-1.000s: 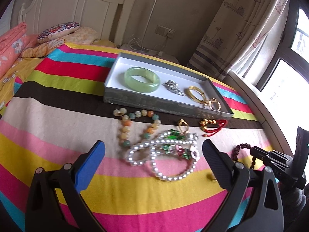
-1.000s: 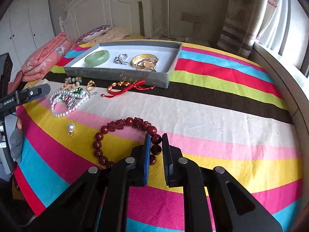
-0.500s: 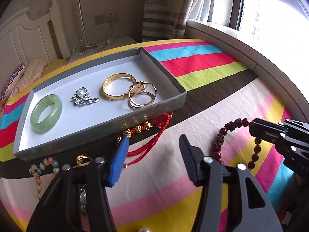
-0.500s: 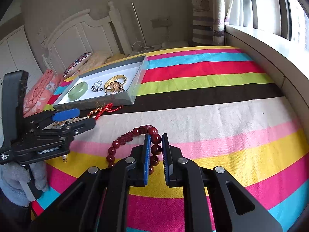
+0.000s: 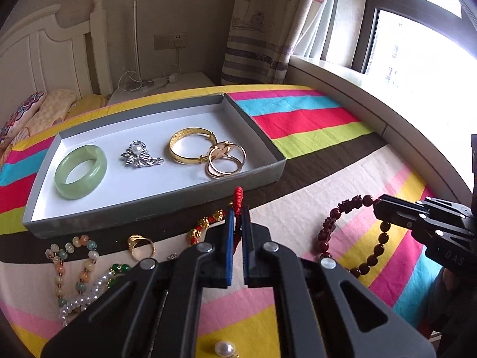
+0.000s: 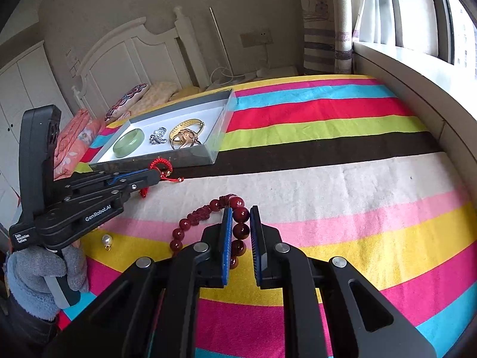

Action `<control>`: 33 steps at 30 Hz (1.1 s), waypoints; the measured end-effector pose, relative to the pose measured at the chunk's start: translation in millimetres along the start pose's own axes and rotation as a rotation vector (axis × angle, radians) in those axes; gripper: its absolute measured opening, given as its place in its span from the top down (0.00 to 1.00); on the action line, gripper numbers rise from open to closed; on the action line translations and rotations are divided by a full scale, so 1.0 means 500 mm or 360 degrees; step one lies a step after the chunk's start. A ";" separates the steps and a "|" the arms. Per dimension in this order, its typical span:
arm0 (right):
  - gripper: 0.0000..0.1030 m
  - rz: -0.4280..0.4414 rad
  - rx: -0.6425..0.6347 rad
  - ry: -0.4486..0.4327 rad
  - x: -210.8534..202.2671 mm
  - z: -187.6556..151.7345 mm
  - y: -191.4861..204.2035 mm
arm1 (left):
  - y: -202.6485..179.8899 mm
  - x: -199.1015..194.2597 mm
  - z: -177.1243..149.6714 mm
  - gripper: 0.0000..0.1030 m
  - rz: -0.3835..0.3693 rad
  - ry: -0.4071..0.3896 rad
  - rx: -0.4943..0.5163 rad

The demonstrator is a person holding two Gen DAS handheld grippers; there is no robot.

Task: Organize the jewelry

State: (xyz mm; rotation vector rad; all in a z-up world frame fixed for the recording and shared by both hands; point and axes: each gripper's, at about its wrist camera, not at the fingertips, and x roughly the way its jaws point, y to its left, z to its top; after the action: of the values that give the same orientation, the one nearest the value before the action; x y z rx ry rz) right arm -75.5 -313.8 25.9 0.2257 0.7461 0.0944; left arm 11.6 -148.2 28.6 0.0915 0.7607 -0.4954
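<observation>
My left gripper is closed on the red cord bracelet, pinching its woven cord near the knot; the gold charms trail onto the bed. It seems light and limp, so it will dangle and swing. My right gripper is clamped on the dark red bead bracelet, two beads between the fingers; those beads look hard and smooth, likely to roll, so I judge a grip across a bead's middle safest. Beyond lies the tray, holding a green bangle, brooch and gold bangles.

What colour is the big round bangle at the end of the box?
The bangle is pale jade green, best seen in the left wrist view.
</observation>
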 end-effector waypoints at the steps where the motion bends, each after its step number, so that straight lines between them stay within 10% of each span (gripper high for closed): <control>1: 0.87 0.0009 -0.0010 -0.0016 -0.004 -0.001 0.001 | 0.008 -0.011 -0.002 0.96 -0.0009 -0.0019 -0.0022; 33: 0.90 0.0066 -0.0433 -0.0394 -0.011 0.134 0.179 | 0.172 -0.070 0.100 0.96 0.0022 -0.0181 -0.0267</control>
State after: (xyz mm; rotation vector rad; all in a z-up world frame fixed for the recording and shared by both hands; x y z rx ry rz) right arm -34.1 -239.2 98.2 -0.0075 0.4755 0.2017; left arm 61.7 -71.4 80.5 -0.0866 0.6871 -0.4188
